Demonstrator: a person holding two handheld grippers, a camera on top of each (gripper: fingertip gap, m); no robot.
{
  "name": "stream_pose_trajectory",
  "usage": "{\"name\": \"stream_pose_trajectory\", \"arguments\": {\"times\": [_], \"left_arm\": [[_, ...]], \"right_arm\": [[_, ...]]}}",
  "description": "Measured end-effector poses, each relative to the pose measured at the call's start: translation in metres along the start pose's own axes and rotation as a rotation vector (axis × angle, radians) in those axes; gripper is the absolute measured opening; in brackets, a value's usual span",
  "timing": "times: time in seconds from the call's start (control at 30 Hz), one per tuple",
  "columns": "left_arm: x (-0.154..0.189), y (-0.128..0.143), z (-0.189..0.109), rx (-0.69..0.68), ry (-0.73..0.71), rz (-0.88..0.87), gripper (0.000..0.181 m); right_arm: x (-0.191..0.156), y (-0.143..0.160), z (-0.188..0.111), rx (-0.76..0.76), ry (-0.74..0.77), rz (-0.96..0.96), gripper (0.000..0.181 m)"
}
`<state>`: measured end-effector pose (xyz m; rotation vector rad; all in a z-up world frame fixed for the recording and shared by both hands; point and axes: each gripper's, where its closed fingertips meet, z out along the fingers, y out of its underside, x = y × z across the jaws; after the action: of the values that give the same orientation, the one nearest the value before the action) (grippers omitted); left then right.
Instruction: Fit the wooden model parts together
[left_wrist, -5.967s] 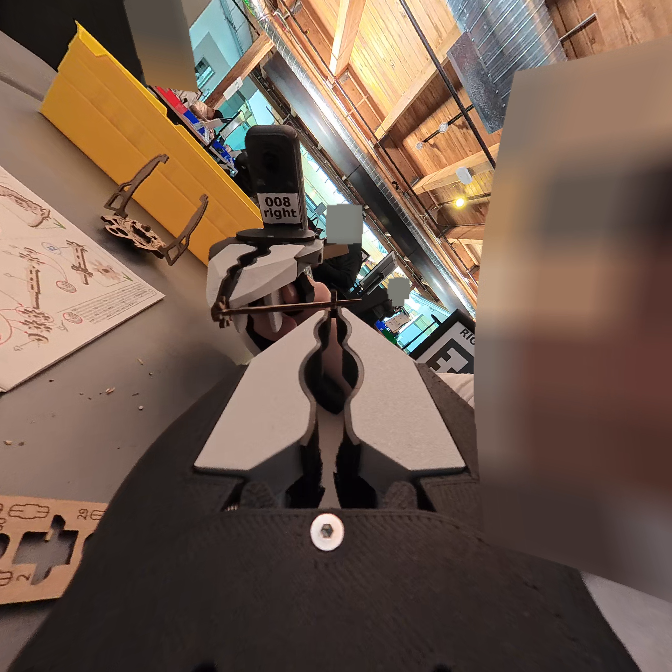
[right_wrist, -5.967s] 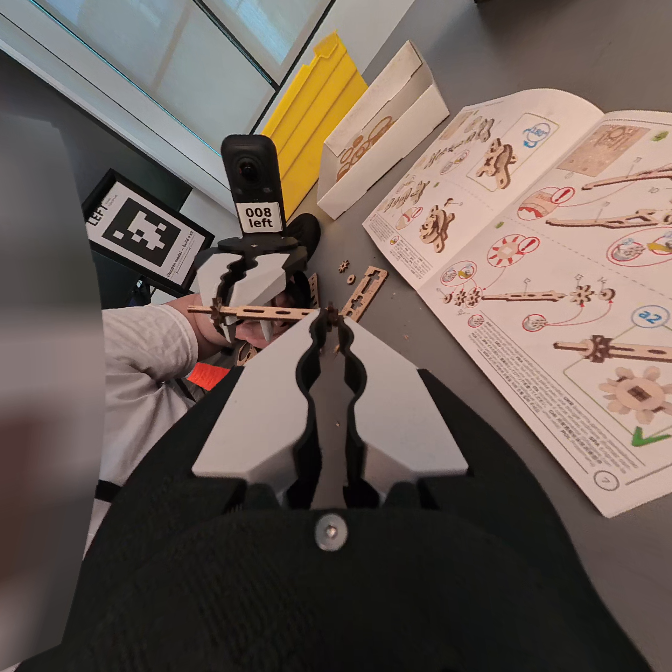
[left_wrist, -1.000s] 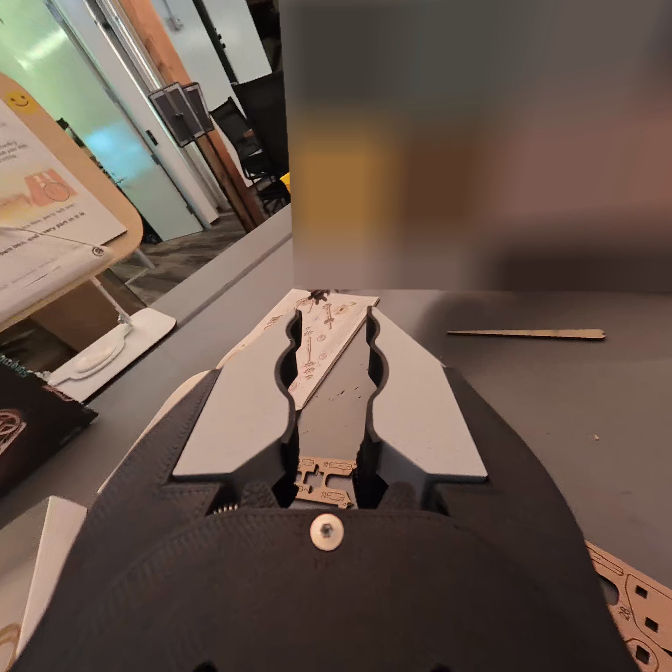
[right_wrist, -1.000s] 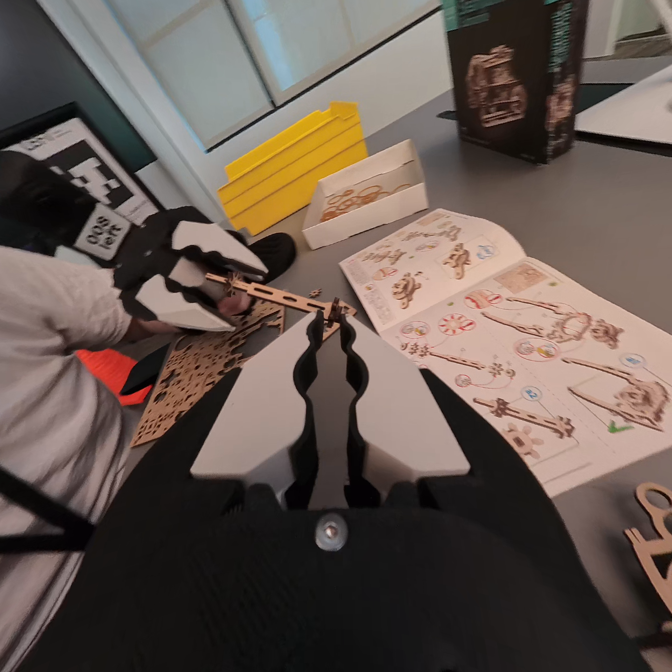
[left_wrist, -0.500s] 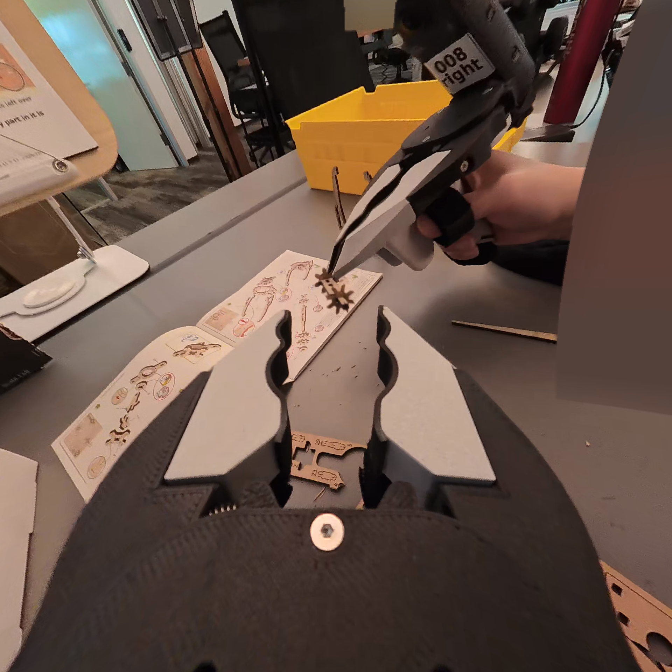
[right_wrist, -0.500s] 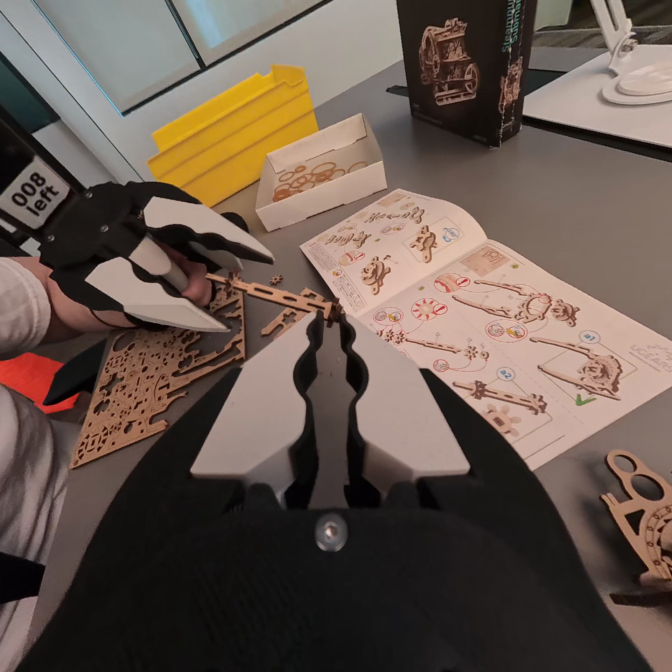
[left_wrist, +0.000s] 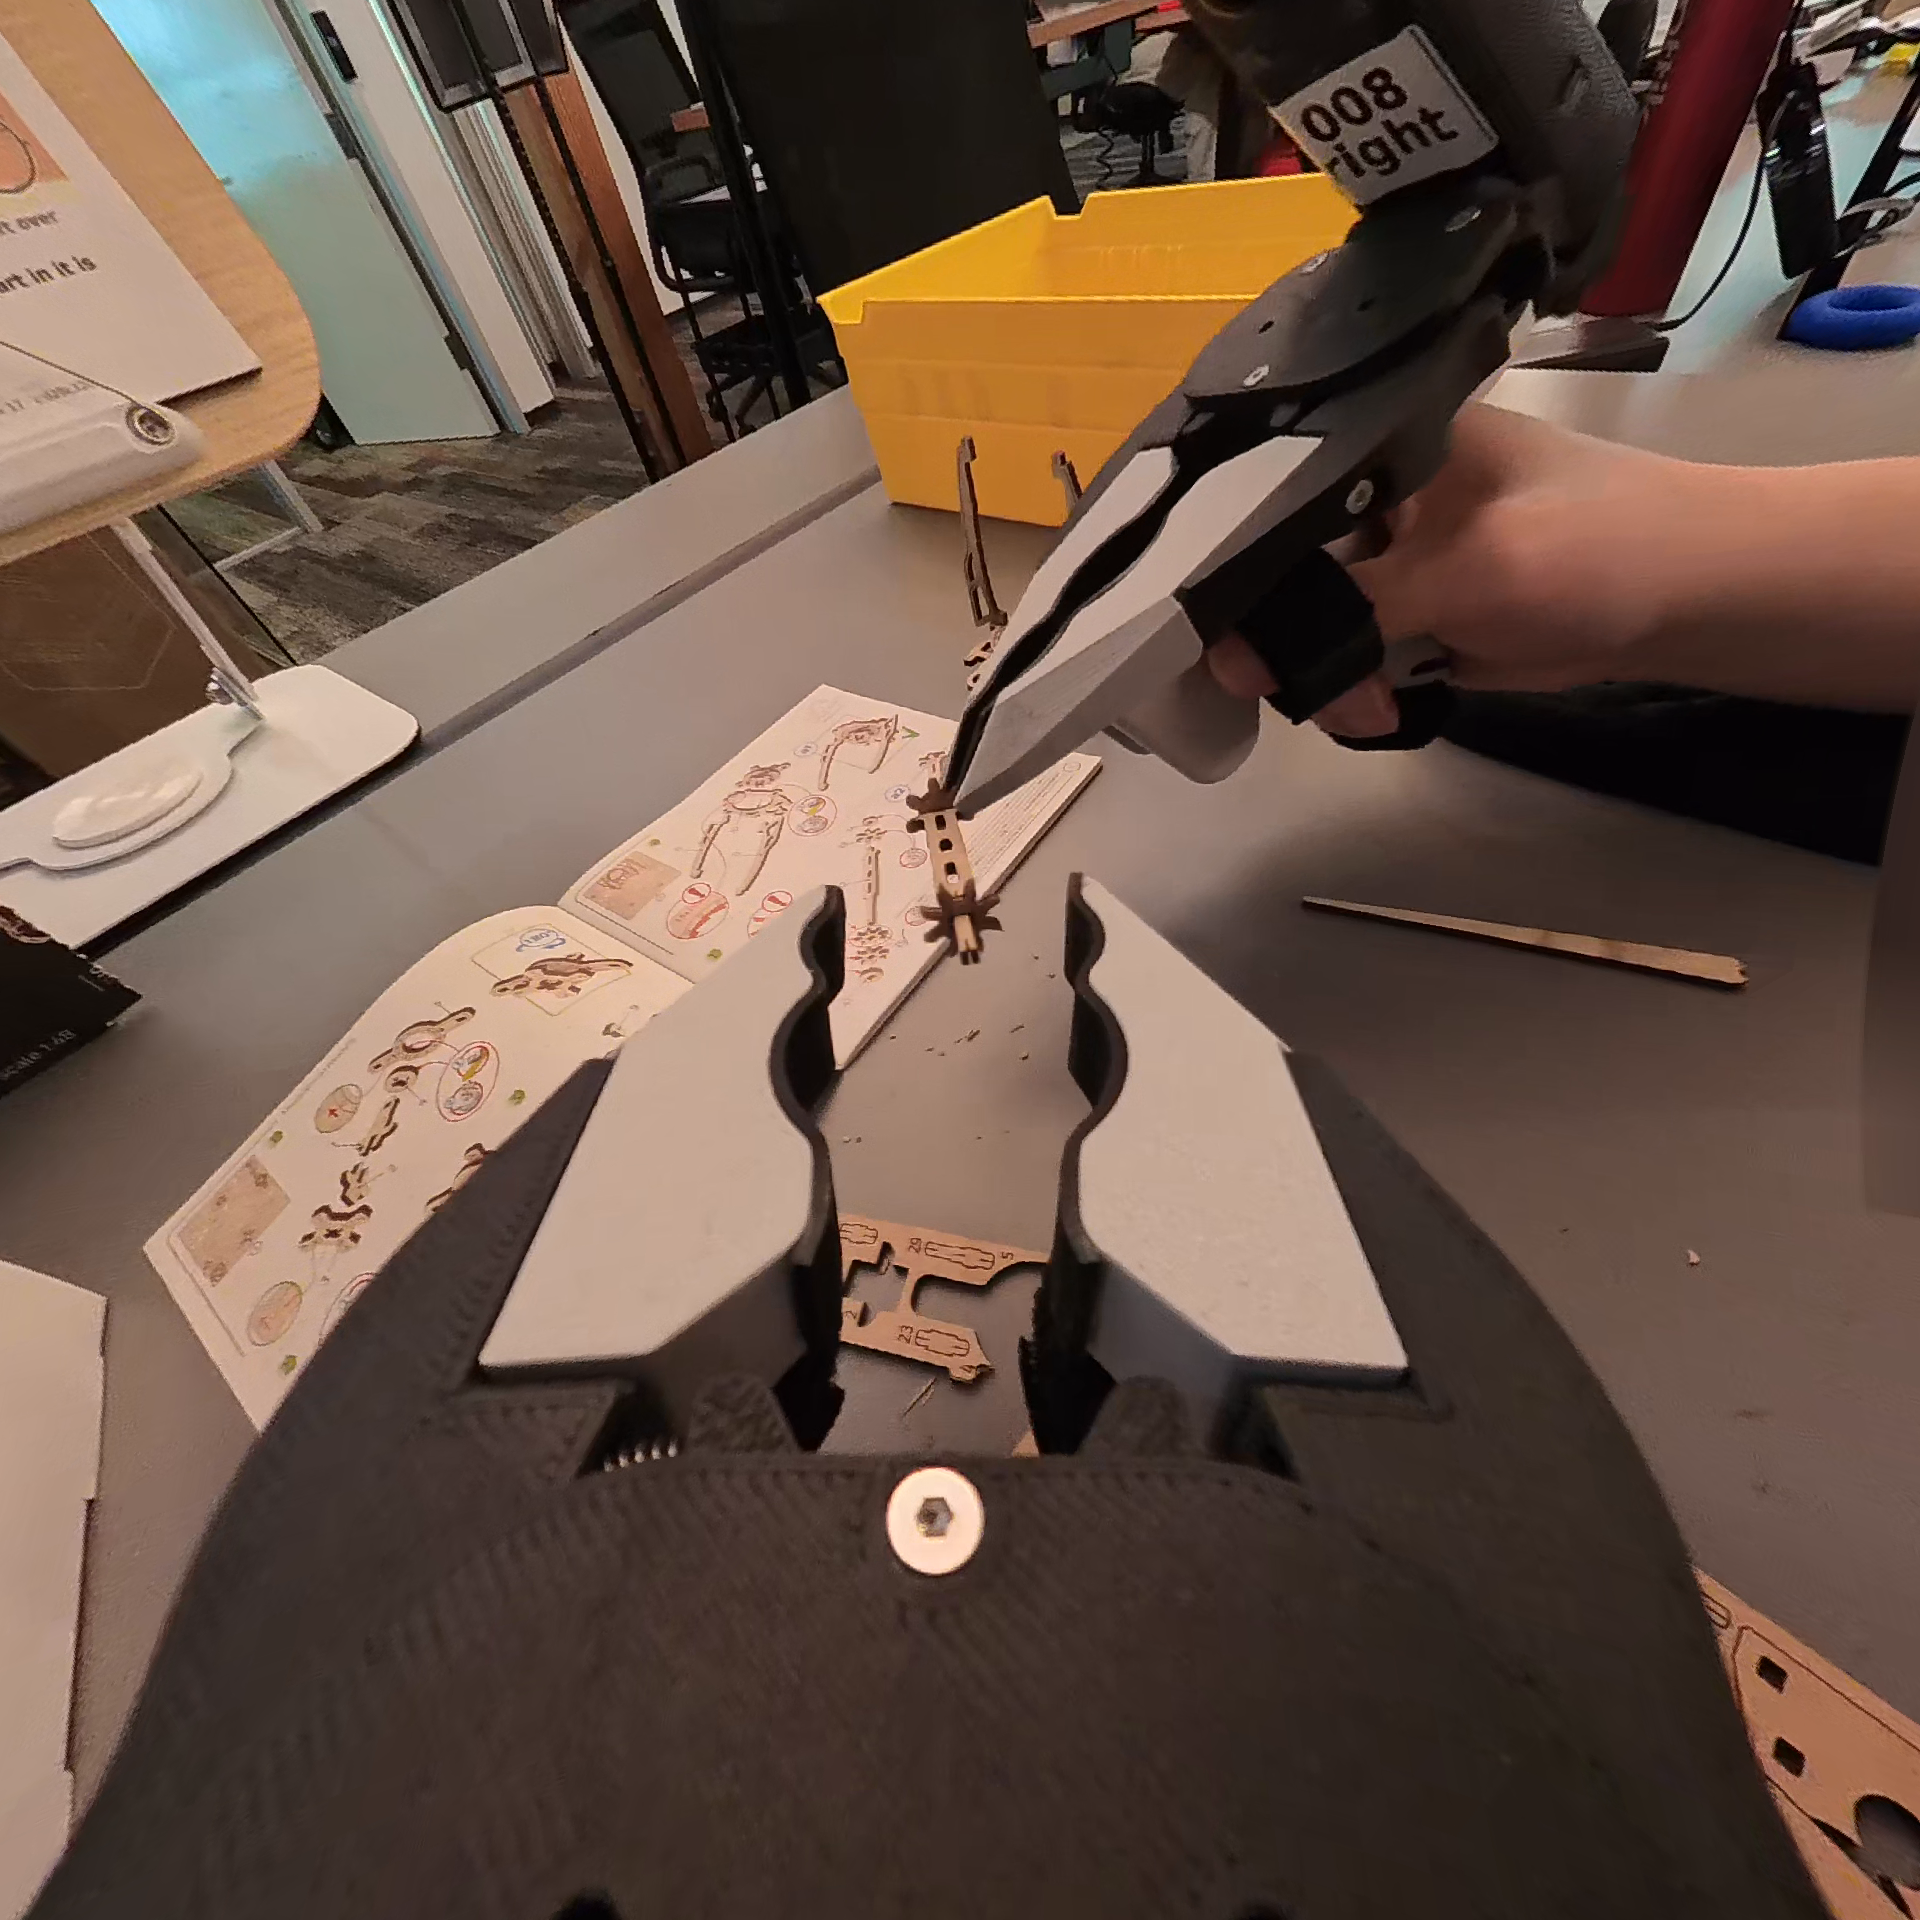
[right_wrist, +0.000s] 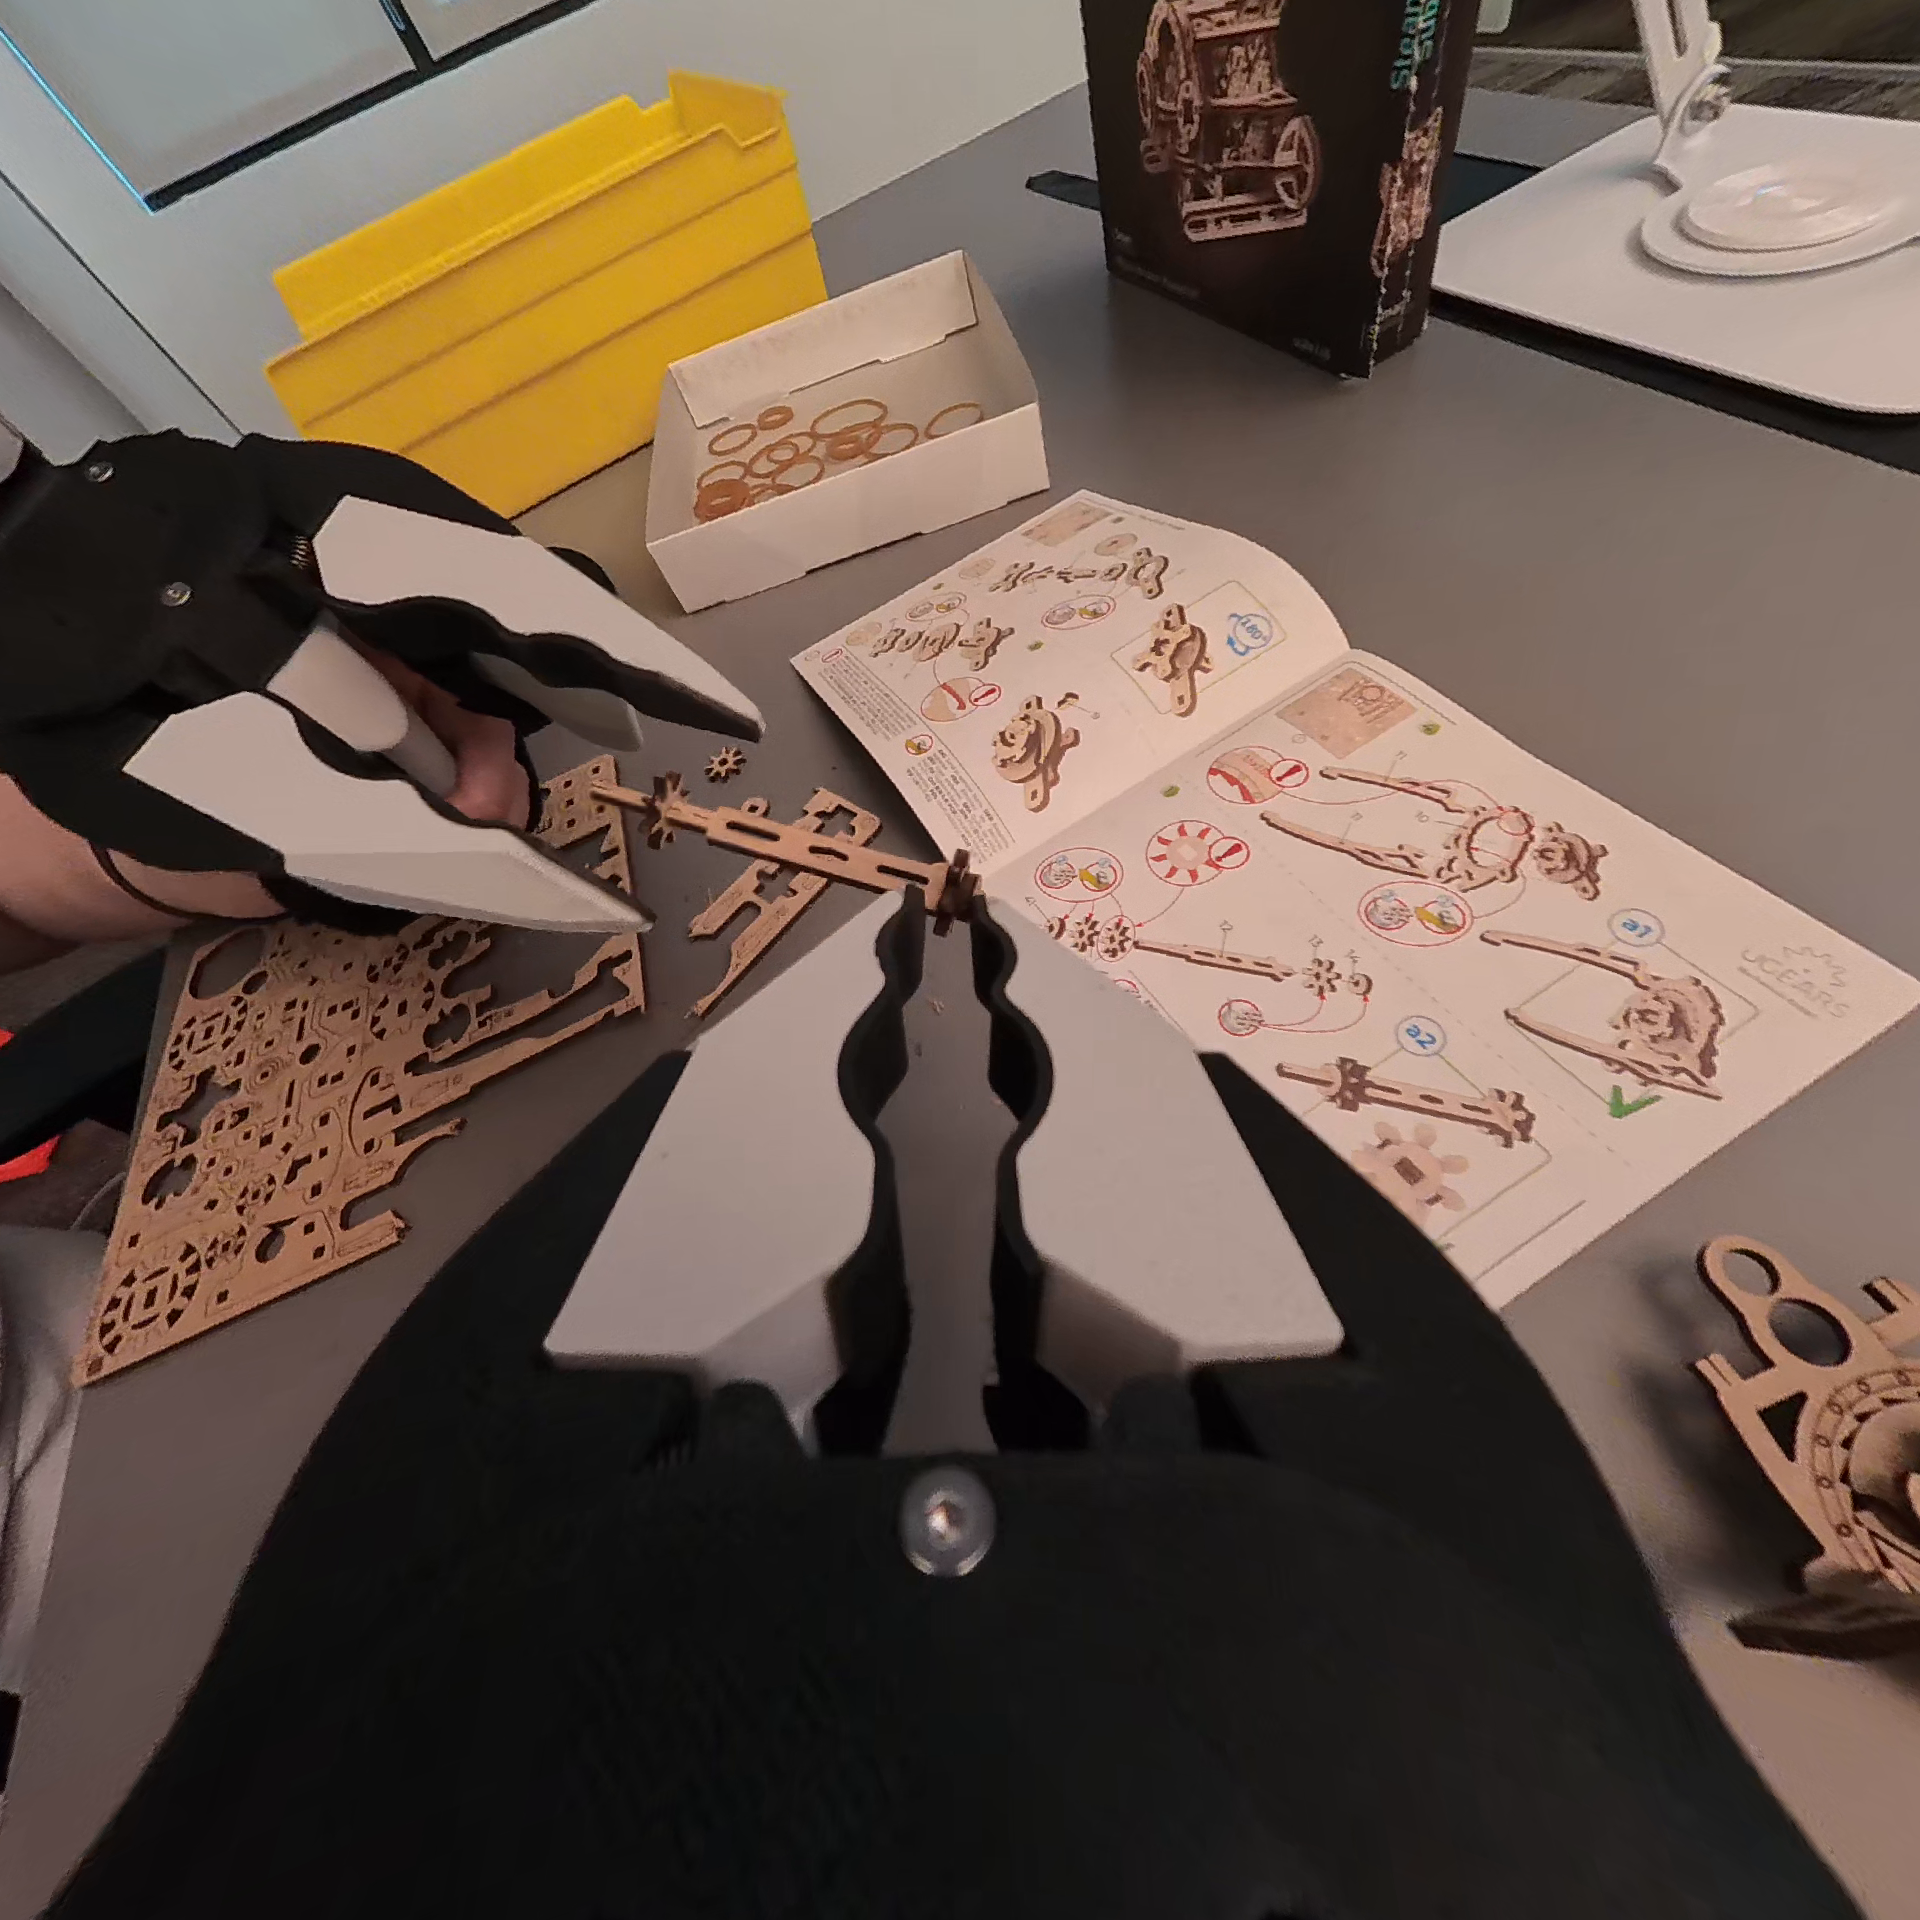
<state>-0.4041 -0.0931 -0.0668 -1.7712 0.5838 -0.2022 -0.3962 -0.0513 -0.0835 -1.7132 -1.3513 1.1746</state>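
Note:
My right gripper is shut on one end of a slotted wooden axle that carries small gears, and holds it just above the grey table. In the left wrist view the right gripper comes down from the upper right with the axle hanging from its tip. My left gripper is open and empty. The axle's free end with its gear sits just in front of its jaws. In the right wrist view the left gripper is open around that free end without touching it.
An open instruction booklet lies right of the axle. A punched wooden sheet, an offcut and a loose gear lie under the left gripper. A white box of rings, yellow bin, dark carton, part-built assembly and wooden stick stand around.
Six seconds ago both grippers held the axle up in the air. The left gripper has let go, opened wider and swung back to face the axle, which the right gripper has lowered towards the table.

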Motion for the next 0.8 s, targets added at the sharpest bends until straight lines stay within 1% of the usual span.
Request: {"name": "stream_pose_trajectory", "arguments": {"times": [0.17,0.27,0.67,0.8], "left_arm": [[-0.001,0.003,0.002,-0.015,-0.004,0.004,0.038],[0.0,0.005,0.003,-0.027,0.001,0.008,0.034],[0.002,0.013,0.006,-0.062,0.047,-0.044,0.011],[-0.001,0.013,0.006,-0.064,0.036,-0.046,0.009]], "right_arm": [[-0.004,0.003,0.003,-0.01,0.011,0.05,0.006],[-0.008,0.005,0.006,-0.013,0.002,0.082,0.006],[-0.016,0.005,0.008,-0.014,-0.02,0.075,0.005],[-0.015,0.003,0.008,-0.006,-0.018,0.074,0.004]]}}
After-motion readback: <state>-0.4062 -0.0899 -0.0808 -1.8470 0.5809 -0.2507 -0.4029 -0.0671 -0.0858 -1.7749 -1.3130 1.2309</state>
